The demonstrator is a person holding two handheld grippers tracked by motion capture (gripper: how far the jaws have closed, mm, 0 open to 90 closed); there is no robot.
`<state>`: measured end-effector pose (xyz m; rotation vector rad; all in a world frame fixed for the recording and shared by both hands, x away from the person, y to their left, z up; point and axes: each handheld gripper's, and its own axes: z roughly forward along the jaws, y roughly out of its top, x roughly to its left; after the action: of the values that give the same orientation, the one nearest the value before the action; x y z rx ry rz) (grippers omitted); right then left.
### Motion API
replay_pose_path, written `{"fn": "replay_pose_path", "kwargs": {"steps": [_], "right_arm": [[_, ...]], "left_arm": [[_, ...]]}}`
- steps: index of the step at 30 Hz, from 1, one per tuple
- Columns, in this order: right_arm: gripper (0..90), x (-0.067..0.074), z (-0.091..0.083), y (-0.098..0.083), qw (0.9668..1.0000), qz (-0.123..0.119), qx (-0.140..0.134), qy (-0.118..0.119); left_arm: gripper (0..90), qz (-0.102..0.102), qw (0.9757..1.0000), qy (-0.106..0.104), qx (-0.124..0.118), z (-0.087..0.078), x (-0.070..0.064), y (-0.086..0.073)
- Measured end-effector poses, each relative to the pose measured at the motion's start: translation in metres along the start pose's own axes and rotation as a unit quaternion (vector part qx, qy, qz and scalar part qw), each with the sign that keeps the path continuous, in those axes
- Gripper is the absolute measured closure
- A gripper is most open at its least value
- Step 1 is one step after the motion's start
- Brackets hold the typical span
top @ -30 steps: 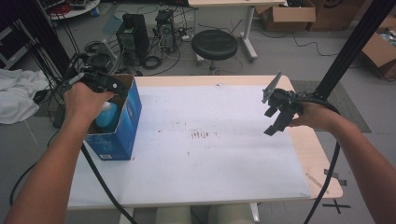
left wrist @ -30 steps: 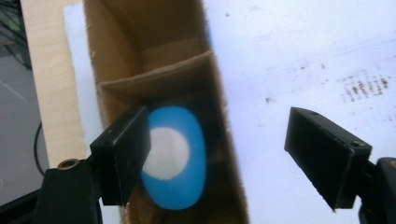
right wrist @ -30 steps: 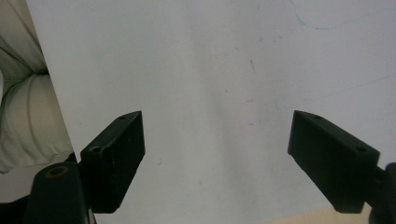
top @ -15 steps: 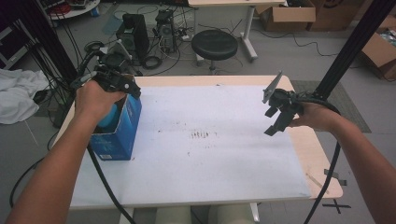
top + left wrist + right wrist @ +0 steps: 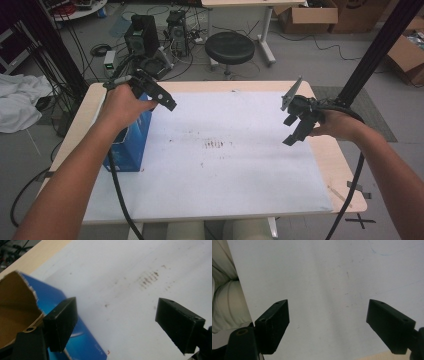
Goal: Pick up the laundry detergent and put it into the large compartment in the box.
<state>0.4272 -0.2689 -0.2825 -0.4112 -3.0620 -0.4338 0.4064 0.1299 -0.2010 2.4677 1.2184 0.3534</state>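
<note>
An open blue cardboard box [image 5: 131,145] stands on the left of the white sheet [image 5: 240,175] that covers the table. My left gripper [image 5: 167,100] hovers over the box's far right corner and points out over the sheet. Its jaws have just been opening and stand wide with nothing between them. In the left gripper view the left gripper [image 5: 116,302] looks past the box's torn brown flap [image 5: 15,305] and blue side [image 5: 82,340]. My right gripper [image 5: 291,131] hangs open above the sheet's right edge. In the right gripper view the right gripper [image 5: 327,302] has bare sheet between its jaws.
Brown smudges [image 5: 216,145] mark the sheet's middle. The wooden table edge [image 5: 332,160] shows at the right. Behind the table are a black stool [image 5: 230,47] and computer towers [image 5: 142,30]. A black frame post [image 5: 375,55] rises at the right, and a white cloth [image 5: 20,102] lies at the left.
My left hand has carried its gripper from above the box to the right, toward the sheet, with the jaws spreading. The right gripper has stayed where it was.
</note>
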Motion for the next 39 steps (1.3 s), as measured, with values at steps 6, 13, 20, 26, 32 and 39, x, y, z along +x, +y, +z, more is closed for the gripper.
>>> {"fn": "replay_pose_path", "kwargs": {"steps": [6,13,20,26,32,39], "right_arm": [[18.3,0.0,0.0,0.0,1.0,0.002,0.001,0.0],[18.3,0.0,0.0,0.0,1.0,0.001,-0.001,-0.001],[18.3,0.0,0.001,0.0,1.0,0.004,0.002,0.001],[18.3,0.001,0.003,0.002,1.0,0.003,0.001,0.002],[18.3,0.001,0.004,0.003,1.0,0.002,0.001,0.005],[18.3,0.002,0.004,0.005,1.0,0.002,0.002,0.005]], "left_arm": [[19.2,0.05,0.9983,-0.028,0.009,0.006,-0.017,0.011],[19.2,0.104,0.9931,-0.052,0.015,0.014,-0.035,0.021],[18.8,0.148,0.9863,-0.069,0.024,0.019,-0.05,0.028],[18.6,0.184,0.9792,-0.078,0.031,0.026,-0.063,0.031],[19.0,0.216,0.9716,-0.088,0.038,0.034,-0.075,0.035],[19.1,0.24,0.9641,-0.101,0.051,0.042,-0.086,0.04]]}}
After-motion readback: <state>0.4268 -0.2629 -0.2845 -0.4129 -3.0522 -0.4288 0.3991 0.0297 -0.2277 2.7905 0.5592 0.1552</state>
